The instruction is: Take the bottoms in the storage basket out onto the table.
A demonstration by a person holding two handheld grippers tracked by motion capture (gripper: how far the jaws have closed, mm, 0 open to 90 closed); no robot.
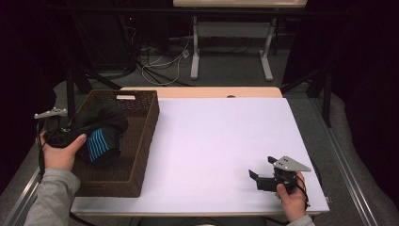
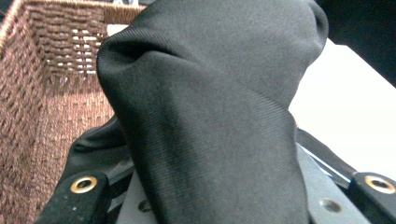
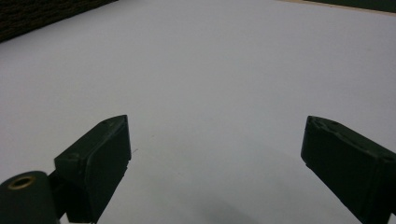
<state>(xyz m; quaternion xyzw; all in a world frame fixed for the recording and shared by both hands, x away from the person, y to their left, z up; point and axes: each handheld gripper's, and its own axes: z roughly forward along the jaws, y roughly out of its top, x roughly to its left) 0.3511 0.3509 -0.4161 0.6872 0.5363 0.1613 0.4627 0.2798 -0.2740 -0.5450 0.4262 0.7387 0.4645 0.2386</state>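
Left gripper (image 1: 75,134) clamps dark garment (image 2: 210,116) above basket (image 1: 146,136); right gripper (image 3: 215,158) gapes, unloaded; table (image 1: 221,141) placement pending.

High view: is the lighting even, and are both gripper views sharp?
High view: the white table is bright, the room behind is dark. Left gripper view: the black garment is close, with sharp weave. Right gripper view: soft shadow lies under the open right gripper, jaws slightly blurred.

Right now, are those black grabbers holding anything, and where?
The left gripper pinches a bunched fold of black cloth over the brown wicker basket. The right gripper holds nothing.
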